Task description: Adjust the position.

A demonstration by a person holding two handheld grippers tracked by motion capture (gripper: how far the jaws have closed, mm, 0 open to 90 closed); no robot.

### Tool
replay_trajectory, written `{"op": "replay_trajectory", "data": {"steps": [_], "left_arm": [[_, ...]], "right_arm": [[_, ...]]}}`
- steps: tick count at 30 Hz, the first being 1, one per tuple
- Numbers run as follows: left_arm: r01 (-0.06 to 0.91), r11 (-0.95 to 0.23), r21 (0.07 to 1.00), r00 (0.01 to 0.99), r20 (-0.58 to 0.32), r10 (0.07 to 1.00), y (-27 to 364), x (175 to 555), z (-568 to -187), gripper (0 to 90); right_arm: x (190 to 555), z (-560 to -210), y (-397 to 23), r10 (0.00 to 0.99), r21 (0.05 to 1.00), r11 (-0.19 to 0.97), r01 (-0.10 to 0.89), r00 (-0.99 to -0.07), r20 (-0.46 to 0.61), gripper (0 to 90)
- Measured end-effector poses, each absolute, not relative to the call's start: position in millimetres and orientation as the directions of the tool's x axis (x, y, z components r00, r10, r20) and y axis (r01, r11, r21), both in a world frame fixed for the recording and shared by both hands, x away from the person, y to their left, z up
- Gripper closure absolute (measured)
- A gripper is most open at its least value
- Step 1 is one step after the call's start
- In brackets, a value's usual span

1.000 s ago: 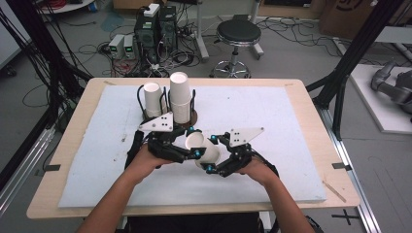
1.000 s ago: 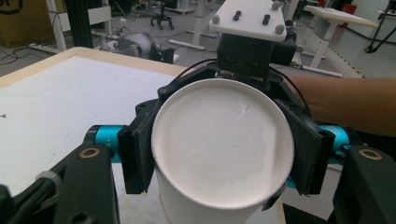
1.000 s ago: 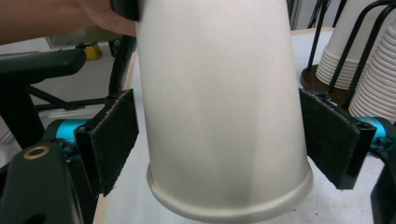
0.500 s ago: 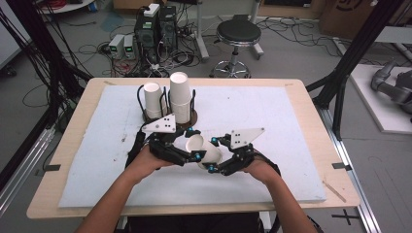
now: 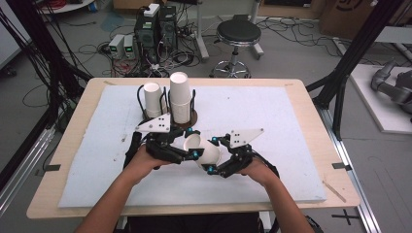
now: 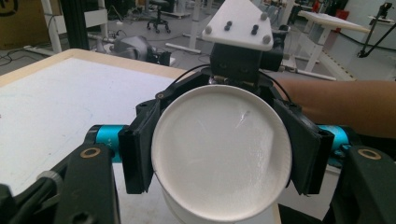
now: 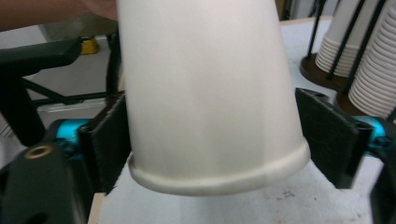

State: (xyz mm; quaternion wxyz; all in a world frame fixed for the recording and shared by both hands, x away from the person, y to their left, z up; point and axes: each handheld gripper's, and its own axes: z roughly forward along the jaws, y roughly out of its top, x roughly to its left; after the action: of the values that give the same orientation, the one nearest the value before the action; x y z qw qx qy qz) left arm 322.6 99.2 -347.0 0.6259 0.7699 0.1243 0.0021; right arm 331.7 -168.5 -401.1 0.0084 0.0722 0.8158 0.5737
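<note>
While both pairs of jaws clamp the paper cup (image 5: 204, 150), its rim (image 7: 219, 179) hides the inside.

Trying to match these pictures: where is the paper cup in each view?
High view: paper cup just below centre.
Left gripper view: centre, round end facing the camera.
Right gripper view: centre, side on, rim lowest.
Shared landmark: white mat.

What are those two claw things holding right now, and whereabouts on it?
A white paper cup, on its side: the left gripper is clamped near its base; the right gripper jaws, just opening, flank its rim end, grip unclear.
</note>
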Motion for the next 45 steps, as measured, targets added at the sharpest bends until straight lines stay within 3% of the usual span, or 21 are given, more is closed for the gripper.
{"op": "replay_trajectory", "data": {"steps": [4, 8, 16, 20, 23, 30, 32, 34, 36, 40, 42, 45], "left_arm": [[0.198, -0.209, 0.958, 0.968, -0.157, 0.198, 99, 322, -348, 35.0], [0.216, -0.223, 0.951, 0.961, -0.167, 0.219, 98, 323, -351, 26.8], [0.208, -0.223, 0.952, 0.970, -0.172, 0.171, 100, 322, -359, 34.8], [0.200, -0.199, 0.959, 0.973, -0.172, 0.153, 104, 321, -359, 35.1], [0.187, -0.192, 0.963, 0.977, -0.163, 0.135, 105, 319, -357, 35.3], [0.160, -0.200, 0.966, 0.983, -0.139, 0.117, 105, 315, -355, 35.0], [0.183, -0.208, 0.961, 0.978, -0.156, 0.136, 104, 314, -355, 33.7], [0.211, -0.213, 0.954, 0.970, -0.176, 0.169, 104, 315, -354, 23.5], [0.212, -0.212, 0.954, 0.970, -0.178, 0.168, 104, 316, -355, 20.4], [0.200, -0.227, 0.953, 0.975, -0.172, 0.140, 103, 316, -357, 25.1], [0.180, -0.231, 0.956, 0.980, -0.155, 0.122, 104, 315, -357, 34.2], [0.190, -0.212, 0.959, 0.978, -0.168, 0.121, 106, 316, -357, 35.2]], "right_arm": [[332, -400, -172, 0.116, 0.933, 0.348, 0.089, -0.992, 0.051, 25.5], [332, -399, -174, 0.111, 0.929, 0.361, 0.078, -0.993, 0.040, 26.1], [331, -399, -175, 0.103, 0.919, 0.385, 0.081, -0.994, 0.045, 27.5], [328, -400, -173, 0.122, 0.928, 0.349, 0.128, -0.988, 0.090, 19.4], [326, -401, -170, 0.115, 0.929, 0.344, 0.136, -0.988, 0.101, 19.4], [325, -399, -170, 0.058, 0.941, 0.324, 0.096, -0.995, 0.082, 26.8], [325, -398, -171, 0.059, 0.942, 0.325, 0.086, -0.996, 0.070, 26.8], [325, -397, -173, 0.050, 0.942, 0.328, 0.075, -0.997, 0.062, 27.2], [324, -397, -173, 0.053, 0.941, 0.331, 0.068, -0.997, 0.053, 27.2], [324, -399, -171, 0.050, 0.934, 0.353, 0.057, -0.998, 0.041, 27.8], [325, -400, -170, 0.055, 0.929, 0.365, 0.062, -0.998, 0.045, 27.8], [325, -399, -172, 0.060, 0.930, 0.356, 0.087, -0.996, 0.070, 26.5]]}}
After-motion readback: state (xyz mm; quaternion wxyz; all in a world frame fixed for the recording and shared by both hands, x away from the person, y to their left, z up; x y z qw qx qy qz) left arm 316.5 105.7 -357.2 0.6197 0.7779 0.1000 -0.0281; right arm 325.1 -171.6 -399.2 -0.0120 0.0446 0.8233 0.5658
